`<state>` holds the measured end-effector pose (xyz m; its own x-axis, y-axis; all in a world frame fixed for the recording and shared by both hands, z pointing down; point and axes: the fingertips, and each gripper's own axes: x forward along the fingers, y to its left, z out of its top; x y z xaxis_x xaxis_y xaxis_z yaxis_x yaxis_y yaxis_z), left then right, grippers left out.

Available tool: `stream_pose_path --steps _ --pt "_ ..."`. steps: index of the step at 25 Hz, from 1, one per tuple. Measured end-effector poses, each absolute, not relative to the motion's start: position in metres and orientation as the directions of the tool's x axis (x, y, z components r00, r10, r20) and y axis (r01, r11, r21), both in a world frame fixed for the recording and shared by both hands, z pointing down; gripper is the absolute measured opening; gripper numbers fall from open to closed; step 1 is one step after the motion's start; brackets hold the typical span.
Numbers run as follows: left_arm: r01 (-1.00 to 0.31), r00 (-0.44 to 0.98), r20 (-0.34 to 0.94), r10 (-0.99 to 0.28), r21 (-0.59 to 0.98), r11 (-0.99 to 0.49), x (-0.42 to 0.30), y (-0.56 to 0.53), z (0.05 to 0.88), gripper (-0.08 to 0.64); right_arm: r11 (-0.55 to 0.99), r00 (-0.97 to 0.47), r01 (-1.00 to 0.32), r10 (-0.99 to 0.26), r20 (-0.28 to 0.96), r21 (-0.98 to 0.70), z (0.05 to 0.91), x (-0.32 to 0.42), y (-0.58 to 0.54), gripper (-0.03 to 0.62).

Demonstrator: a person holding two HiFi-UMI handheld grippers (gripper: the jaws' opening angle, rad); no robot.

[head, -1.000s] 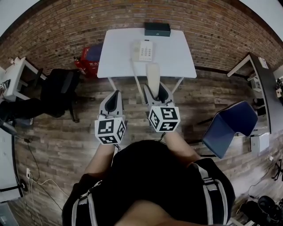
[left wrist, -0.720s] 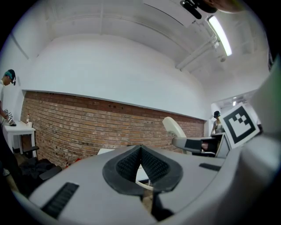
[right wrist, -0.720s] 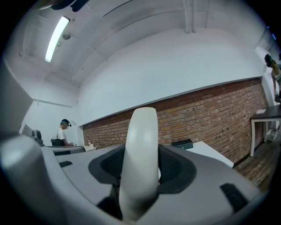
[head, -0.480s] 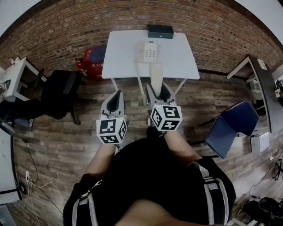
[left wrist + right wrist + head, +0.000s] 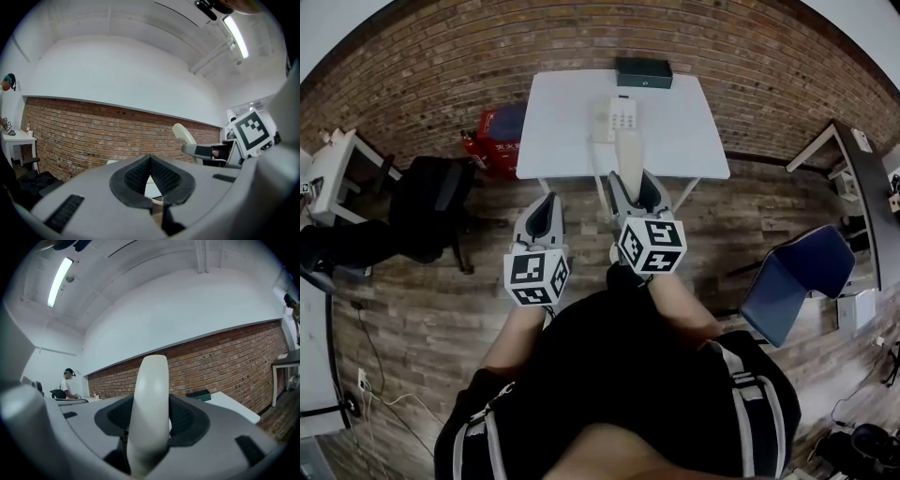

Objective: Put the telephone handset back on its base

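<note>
In the head view the white telephone base with its keypad sits at the middle of the white table. A cord runs from it toward me. My right gripper is shut on the cream handset, which sticks out forward over the table's near edge, just short of the base. In the right gripper view the handset stands upright between the pads, filling the gap. My left gripper hangs beside it over the floor, shut and holding nothing, and in its own view the pads meet.
A dark green box lies at the table's far edge against the brick wall. A black chair and a red crate stand to the left, a blue chair to the right. A person stands far off at another desk.
The right gripper with the handset has edged forward, so the handset's tip is nearer the base. The table has shifted slightly right in view. The left gripper has barely moved.
</note>
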<state>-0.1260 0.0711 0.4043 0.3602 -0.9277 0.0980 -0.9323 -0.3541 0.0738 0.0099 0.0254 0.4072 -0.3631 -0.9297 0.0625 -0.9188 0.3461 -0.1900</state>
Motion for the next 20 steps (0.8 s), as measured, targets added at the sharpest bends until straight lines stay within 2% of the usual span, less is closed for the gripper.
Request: stream_pose_path --steps 20 --pt "-0.954 0.298 0.169 -0.939 0.089 -0.287 -0.115 -0.106 0.422 -0.003 0.390 -0.426 -0.889 -0.897 0.119 -0.238 0.428 0.020 -0.163 0.204"
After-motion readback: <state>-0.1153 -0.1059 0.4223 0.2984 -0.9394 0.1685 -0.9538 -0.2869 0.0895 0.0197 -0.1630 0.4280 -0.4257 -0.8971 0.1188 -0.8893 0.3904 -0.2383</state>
